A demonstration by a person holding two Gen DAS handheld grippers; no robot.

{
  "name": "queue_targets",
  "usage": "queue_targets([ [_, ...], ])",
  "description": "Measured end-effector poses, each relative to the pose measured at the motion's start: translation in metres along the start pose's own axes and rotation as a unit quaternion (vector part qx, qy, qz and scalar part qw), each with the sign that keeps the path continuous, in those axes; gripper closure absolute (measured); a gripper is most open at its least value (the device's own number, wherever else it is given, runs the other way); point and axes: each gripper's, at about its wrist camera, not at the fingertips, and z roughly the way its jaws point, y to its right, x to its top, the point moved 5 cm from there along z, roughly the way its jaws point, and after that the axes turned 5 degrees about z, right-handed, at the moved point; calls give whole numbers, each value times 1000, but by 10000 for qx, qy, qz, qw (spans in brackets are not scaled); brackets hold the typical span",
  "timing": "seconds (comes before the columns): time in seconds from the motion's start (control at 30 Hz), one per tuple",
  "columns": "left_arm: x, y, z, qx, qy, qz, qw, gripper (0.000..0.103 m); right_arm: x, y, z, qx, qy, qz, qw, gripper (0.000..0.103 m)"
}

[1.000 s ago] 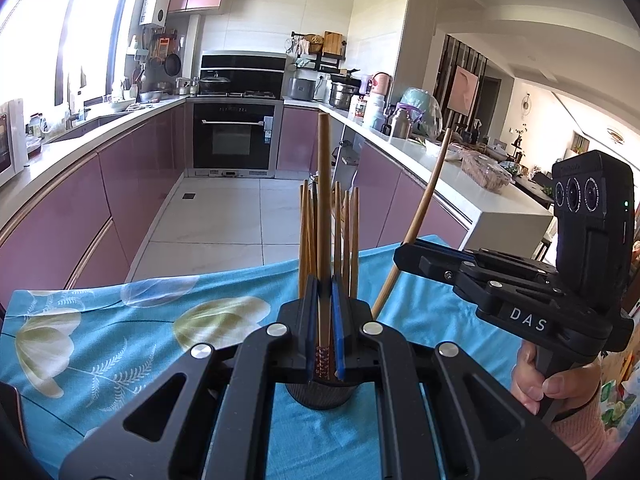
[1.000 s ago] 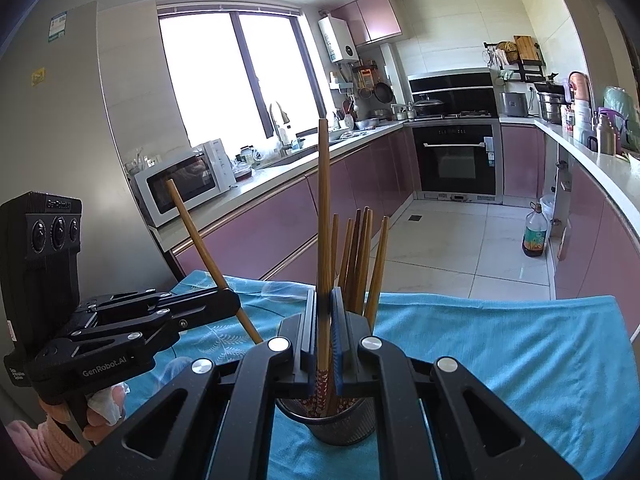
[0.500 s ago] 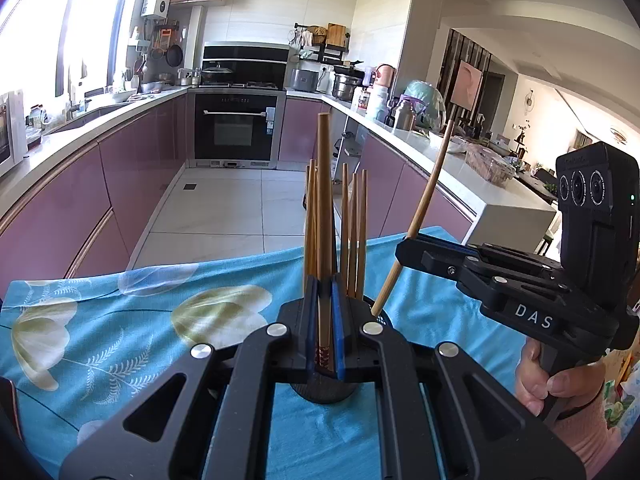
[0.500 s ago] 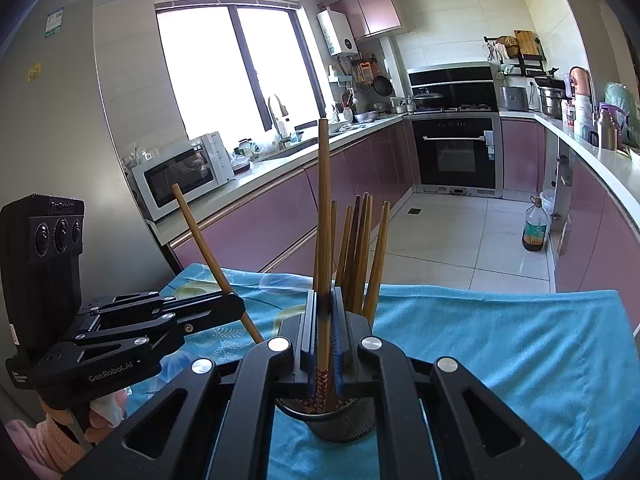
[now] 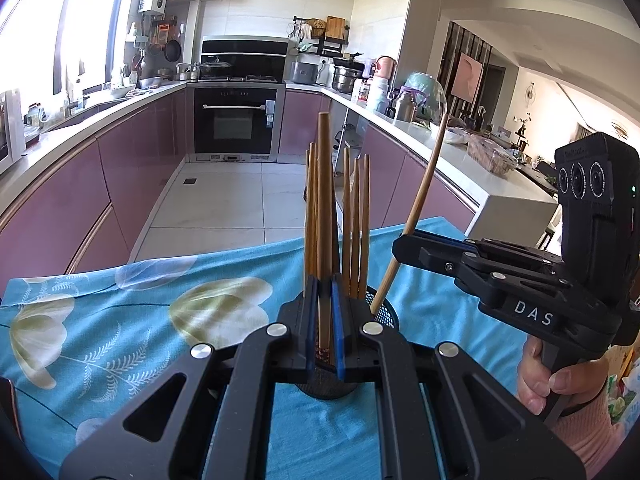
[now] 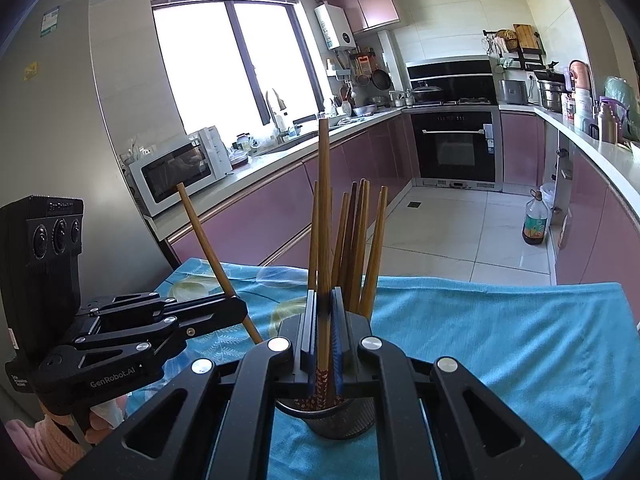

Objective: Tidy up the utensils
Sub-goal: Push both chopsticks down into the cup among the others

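Since a second ago little has shifted: both wrist views have tipped slightly, so the mesh holder sits a bit higher in the left view, and each chopstick stays clamped.

The left tongs (image 5: 324,332) are closed narrow on one chopstick (image 5: 325,216), which stands upright between the blue pads with its patterned lower end over the black mesh holder (image 5: 386,314). The right tongs (image 6: 323,340) are likewise closed on a second chopstick (image 6: 324,208), its red patterned tip reaching down into the holder (image 6: 344,420).

Only the left view shows the right tongs (image 5: 404,246) from the side, pinching their chopstick (image 5: 426,188) so that it leans, lower end inside the holder's rim; it also shows the person's right hand (image 5: 540,376) on the grip. Only the right view shows the left tongs (image 6: 236,310) from the side, their chopstick (image 6: 200,232) slanting up to the left, with the left hand (image 6: 102,426) and a pink sleeve below.

A bundle of chopsticks (image 5: 354,224) stands in the holder. The holder rests on a blue cloth (image 5: 120,320) spread over the desk, near the front edge. The left view shows pale flowers printed on the cloth; the right view shows mostly its plain blue stretch (image 6: 500,340) toward the desk's right edge
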Motion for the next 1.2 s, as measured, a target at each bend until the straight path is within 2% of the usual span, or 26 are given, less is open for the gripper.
queue_targets([
  [1.2,3,-6,24,64,-169,104,9998,95,-7,2,19,-3,-231,47,9997,97],
])
